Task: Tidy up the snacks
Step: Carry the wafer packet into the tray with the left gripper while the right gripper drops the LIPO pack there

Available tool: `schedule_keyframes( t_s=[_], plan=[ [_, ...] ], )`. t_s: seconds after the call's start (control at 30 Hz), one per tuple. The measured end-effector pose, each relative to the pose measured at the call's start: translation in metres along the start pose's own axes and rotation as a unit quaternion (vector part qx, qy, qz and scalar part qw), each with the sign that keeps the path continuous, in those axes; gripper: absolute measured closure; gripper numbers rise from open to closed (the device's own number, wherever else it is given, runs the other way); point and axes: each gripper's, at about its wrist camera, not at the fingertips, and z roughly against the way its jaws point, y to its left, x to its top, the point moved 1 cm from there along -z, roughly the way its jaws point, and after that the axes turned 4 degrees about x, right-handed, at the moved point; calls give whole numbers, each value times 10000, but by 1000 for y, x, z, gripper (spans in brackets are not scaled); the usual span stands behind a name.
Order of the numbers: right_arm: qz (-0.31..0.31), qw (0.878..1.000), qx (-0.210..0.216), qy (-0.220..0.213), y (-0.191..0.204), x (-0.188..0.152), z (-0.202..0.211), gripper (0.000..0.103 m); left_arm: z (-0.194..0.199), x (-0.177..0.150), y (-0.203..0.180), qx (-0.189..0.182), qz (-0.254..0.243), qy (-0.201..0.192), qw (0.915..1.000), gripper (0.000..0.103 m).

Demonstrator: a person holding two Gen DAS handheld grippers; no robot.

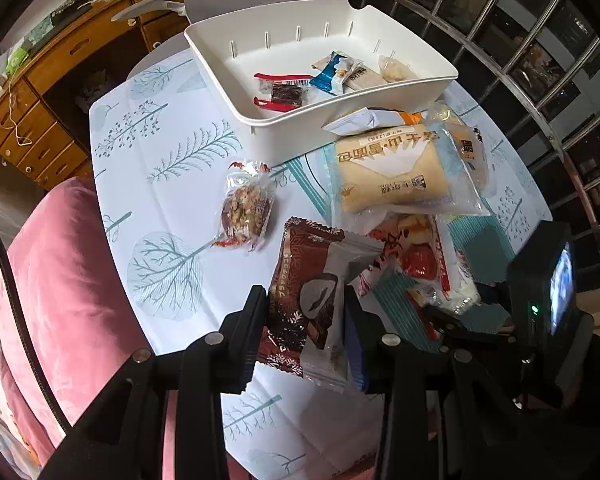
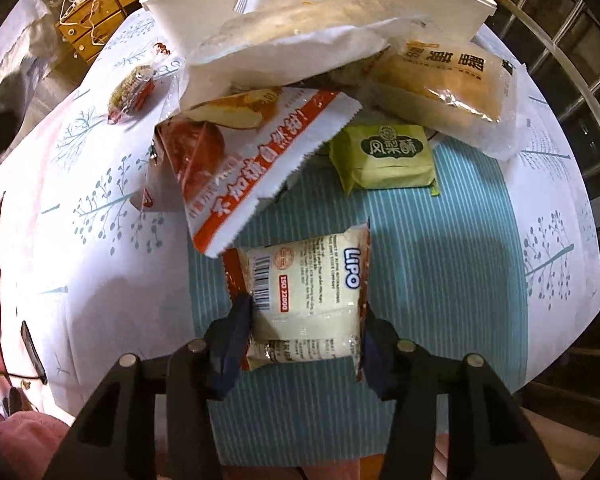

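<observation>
My left gripper (image 1: 306,320) is shut on a brown chocolate snack packet (image 1: 308,280), held above the table. A white bin (image 1: 340,112) at the back holds several small snacks (image 1: 332,76). My right gripper (image 2: 304,332) is shut on a white LIPO packet (image 2: 308,284) over the blue striped mat (image 2: 440,280). A pile lies before the bin: a large bread bag (image 1: 396,172), a red and white packet (image 2: 252,152), a green pineapple cake packet (image 2: 384,156) and a tan cake bag (image 2: 444,84). A clear nut bar packet (image 1: 246,204) lies apart to the left.
The round table carries a white tree-print cloth (image 1: 160,184). A pink sofa (image 1: 52,280) lies on the left, a wooden desk (image 1: 40,92) behind it. A metal window grille (image 1: 540,60) runs along the right. The right gripper's camera body (image 1: 548,292) shows in the left wrist view.
</observation>
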Motion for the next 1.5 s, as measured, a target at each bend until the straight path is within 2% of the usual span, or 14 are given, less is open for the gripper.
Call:
schedule_keyframes(
  t_s=[0.17,0.23,0.47,0.53,0.67,0.8,1.0,1.07,1.17,1.37,1.5],
  plan=[
    [-113,9997,182,99,-34,-14,3,54,-5,12,-9,93,70,70,9999,67],
    [-104,9998,15,171,-50,-15,6,53,-5,19,-14,113,90,51,9999,67],
    [-382,9988,125,281,-116,-11,26,53,-4,55,-34,175,219,39,9996,67],
    [-517,9983,162,232,-139,-3,37,53,-4,67,-37,172,304,36,9994,67],
    [-865,9949,519,62,-181,20,59,53,-4,95,-46,305,415,22,9987,67],
    [-585,9966,492,-322,-212,56,82,53,-6,124,-52,394,610,-8,9974,67],
    [-161,9925,803,-911,-224,112,101,53,-14,161,-53,527,934,-16,9942,67],
    [-16,9895,934,-1102,-214,133,100,53,-18,172,-50,597,1017,-36,9930,67],
    [205,9802,1345,-1440,-214,154,110,53,-27,186,-44,731,1176,-23,9904,67],
    [645,9644,1770,-1858,-202,196,99,53,-42,208,-33,812,1457,-41,9860,67],
    [847,9534,2006,-2087,-193,215,89,53,-50,215,-28,735,1585,-156,9845,67]
  ],
)
